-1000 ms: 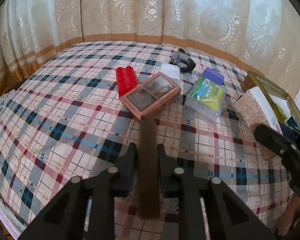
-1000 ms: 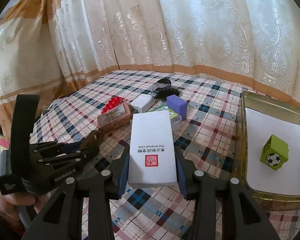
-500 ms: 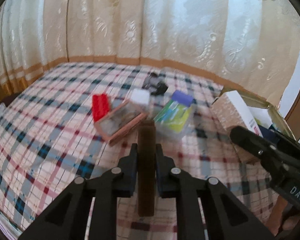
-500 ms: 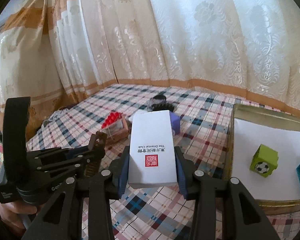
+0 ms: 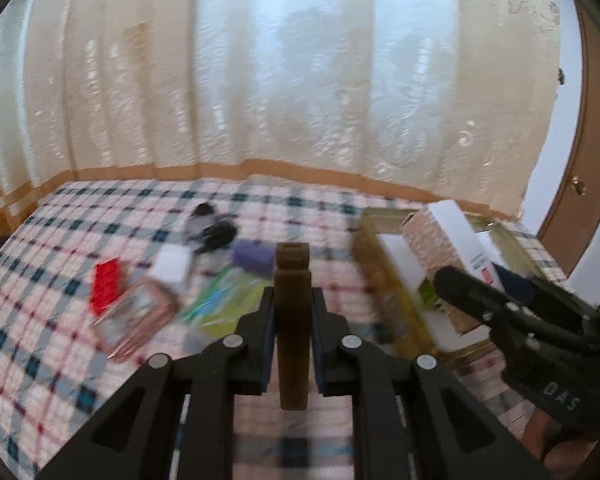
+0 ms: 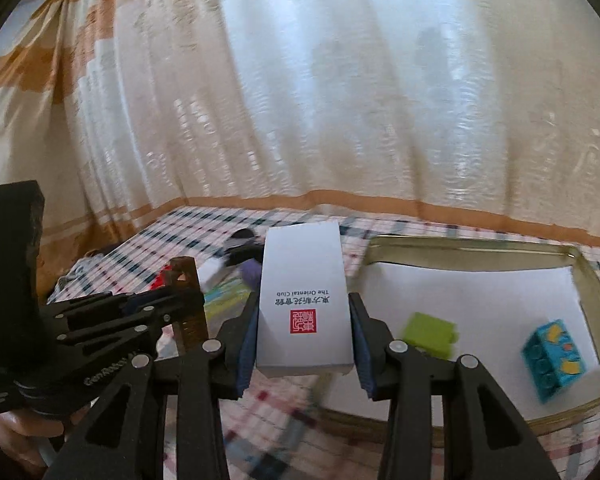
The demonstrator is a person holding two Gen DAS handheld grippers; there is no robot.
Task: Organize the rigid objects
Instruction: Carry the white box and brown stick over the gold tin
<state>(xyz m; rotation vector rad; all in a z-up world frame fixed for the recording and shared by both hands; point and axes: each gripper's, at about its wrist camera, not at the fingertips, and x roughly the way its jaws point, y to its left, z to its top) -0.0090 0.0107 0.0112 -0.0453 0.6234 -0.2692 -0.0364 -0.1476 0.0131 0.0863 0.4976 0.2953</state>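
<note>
My left gripper [image 5: 292, 304] is shut on a slim brown wooden block [image 5: 293, 312], held above the plaid bed. From the right wrist view the same left gripper [image 6: 180, 304] and brown block [image 6: 188, 304] show at the left. My right gripper [image 6: 302, 320] is shut on a white box with a red seal [image 6: 304, 304], lifted beside the gold tray [image 6: 460, 246]. In the left wrist view that white box [image 5: 456, 236] hovers over the tray [image 5: 384, 280]. A green cube [image 6: 430, 334] and a blue brick [image 6: 554, 354] lie in the tray.
On the plaid cover lie a red brick [image 5: 106, 286], a pink framed case [image 5: 138, 316], a small white box [image 5: 172, 266], a purple block [image 5: 254, 258], a green-yellow packet [image 5: 228, 300] and a dark toy [image 5: 214, 228]. Cream curtains hang behind; a wooden door [image 5: 580, 184] is at right.
Both grippers have risen and swung right toward the tray, each keeping its object. The brown block left the pink case and the tray has come nearer the white box.
</note>
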